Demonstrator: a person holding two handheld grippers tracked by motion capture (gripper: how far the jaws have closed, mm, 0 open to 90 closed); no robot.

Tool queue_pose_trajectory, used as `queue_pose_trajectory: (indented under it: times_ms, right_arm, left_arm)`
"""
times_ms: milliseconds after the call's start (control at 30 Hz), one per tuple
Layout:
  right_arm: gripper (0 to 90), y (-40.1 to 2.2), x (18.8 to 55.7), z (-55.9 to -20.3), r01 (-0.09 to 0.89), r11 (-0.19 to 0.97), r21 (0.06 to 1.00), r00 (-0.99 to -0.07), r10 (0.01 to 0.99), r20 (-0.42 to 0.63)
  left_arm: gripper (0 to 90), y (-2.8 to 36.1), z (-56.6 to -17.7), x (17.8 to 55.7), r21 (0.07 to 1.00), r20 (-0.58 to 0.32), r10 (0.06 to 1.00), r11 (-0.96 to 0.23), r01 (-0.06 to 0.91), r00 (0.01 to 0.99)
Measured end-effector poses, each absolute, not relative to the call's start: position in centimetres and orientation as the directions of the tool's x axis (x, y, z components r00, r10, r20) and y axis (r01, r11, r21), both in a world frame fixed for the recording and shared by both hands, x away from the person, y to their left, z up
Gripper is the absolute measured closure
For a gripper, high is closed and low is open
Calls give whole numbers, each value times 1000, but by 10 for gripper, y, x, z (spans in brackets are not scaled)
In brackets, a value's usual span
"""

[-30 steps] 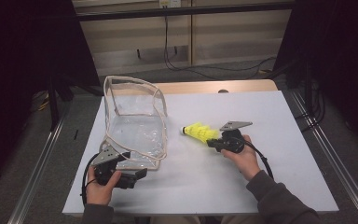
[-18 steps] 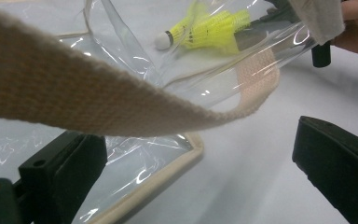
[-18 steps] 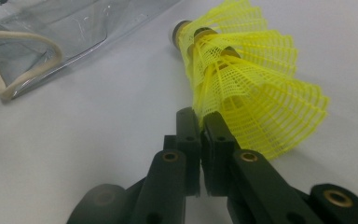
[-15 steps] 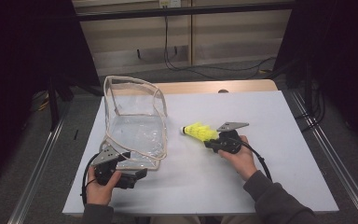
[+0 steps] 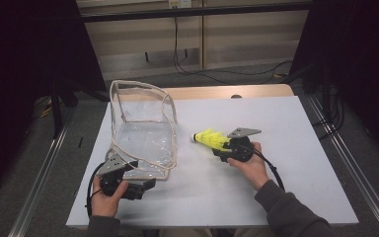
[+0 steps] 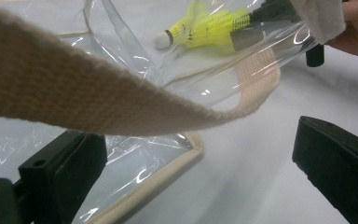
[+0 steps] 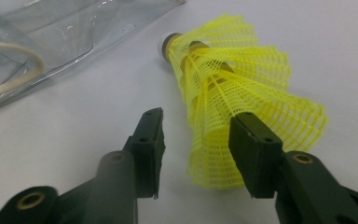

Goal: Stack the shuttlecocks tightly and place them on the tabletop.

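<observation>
Right gripper (image 7: 196,154), jaws just opening around the shuttlecock (image 7: 235,98), should close squarely on its skirt; left gripper (image 6: 200,177) gapes beside the bag (image 5: 143,133).

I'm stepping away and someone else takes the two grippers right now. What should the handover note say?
Right gripper: jaws have just been opening; they stand apart at the skirt end of the yellow shuttlecock, one pad at the mesh, no firm grip visible.
Left gripper: open, near the front edge of the clear bag, holding nothing; the bag's beige strap hangs across its camera.
Shuttlecock lies on the white table, cork end pointing toward the bag, just right of it.
Done: shuttlecock set down beside the bag.
Left, probably: hold the bag open and put the shuttlecock inside.
</observation>
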State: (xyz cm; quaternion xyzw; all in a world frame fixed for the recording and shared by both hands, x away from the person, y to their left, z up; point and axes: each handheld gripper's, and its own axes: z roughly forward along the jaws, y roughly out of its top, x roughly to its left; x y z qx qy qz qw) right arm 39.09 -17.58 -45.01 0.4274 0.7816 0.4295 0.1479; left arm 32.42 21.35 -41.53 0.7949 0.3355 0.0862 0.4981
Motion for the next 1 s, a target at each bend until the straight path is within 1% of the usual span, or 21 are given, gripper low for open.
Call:
queue_pose_trajectory:
  times_ms: [133, 500, 800, 1000]
  right_arm:
    - [519, -171, 393, -450, 536, 264, 802, -597, 790, 138]
    - [388, -166, 402, -453, 554, 244, 796, -567, 811, 146]
    - [378, -162, 405, -455, 556, 244, 794, -565, 812, 146]
    - [389, -159, 406, -456, 555, 244, 795, -558, 818, 138]
  left_arm:
    - [29, 214, -415, 324, 850, -199, 619, -277, 448, 760]
    - [29, 214, -415, 324, 850, -200, 617, -277, 448, 761]
    - [29, 214, -416, 325, 849, -197, 618, -280, 447, 761]
    - [30, 214, -416, 325, 849, -199, 617, -280, 449, 761]
